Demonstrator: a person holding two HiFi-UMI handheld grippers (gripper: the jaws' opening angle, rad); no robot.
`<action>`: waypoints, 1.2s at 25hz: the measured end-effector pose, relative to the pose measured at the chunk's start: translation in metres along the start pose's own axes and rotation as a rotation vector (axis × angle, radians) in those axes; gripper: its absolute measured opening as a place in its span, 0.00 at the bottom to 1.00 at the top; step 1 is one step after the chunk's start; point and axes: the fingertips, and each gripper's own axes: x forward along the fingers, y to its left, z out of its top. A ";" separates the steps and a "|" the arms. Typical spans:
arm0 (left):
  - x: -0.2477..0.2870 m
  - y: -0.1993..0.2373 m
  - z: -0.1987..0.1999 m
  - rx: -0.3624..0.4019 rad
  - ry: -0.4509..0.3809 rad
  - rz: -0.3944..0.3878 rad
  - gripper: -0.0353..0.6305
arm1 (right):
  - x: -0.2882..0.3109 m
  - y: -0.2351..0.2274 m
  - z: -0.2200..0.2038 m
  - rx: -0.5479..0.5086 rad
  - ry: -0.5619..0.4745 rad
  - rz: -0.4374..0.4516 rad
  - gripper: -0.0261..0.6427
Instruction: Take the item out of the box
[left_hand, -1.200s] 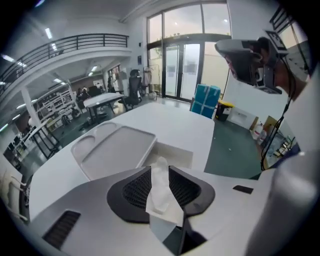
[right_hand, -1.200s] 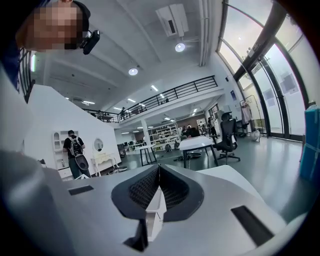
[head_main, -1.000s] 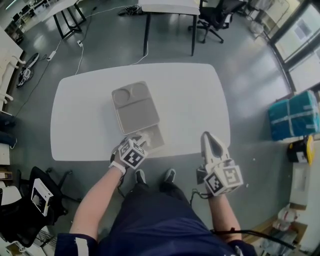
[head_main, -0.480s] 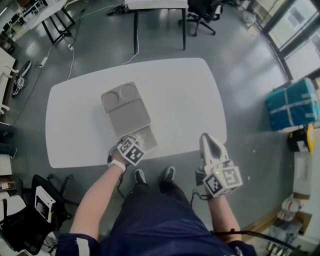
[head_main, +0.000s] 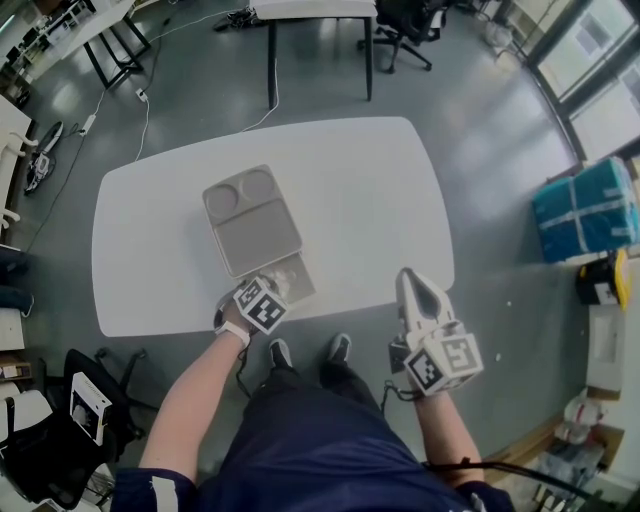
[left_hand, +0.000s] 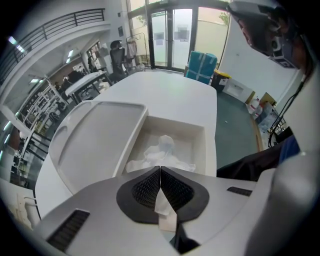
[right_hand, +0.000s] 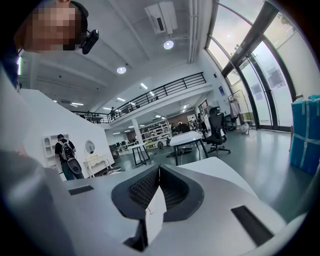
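A grey box (head_main: 252, 220) lies on the white table (head_main: 370, 200), its ribbed lid slid back so that the near compartment (left_hand: 210, 145) is uncovered. In that compartment sits a crumpled white item (left_hand: 161, 152). My left gripper (head_main: 281, 285) reaches into the compartment from the table's near edge. In the left gripper view its jaws (left_hand: 160, 169) are closed together and pinch the item's near edge. My right gripper (head_main: 408, 275) is held off the table's near right edge, shut with nothing in it (right_hand: 159, 168).
The box lid (left_hand: 95, 145) has two round recesses at its far end. Teal wrapped packages (head_main: 590, 222) stand on the floor to the right. A second table (head_main: 310, 10) and an office chair (head_main: 400, 30) are beyond the table's far side.
The left gripper has moved forward into the open compartment and its jaws have shut on the white item. The right gripper has hardly moved.
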 end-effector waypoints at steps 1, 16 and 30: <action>-0.002 -0.001 0.001 -0.002 -0.007 -0.004 0.10 | 0.000 0.001 0.000 -0.002 0.000 0.002 0.06; -0.053 -0.003 0.020 -0.129 -0.193 -0.016 0.10 | 0.002 0.023 0.005 -0.026 -0.010 0.041 0.06; -0.157 0.020 0.044 -0.217 -0.489 0.097 0.10 | 0.014 0.053 0.027 -0.069 -0.048 0.099 0.06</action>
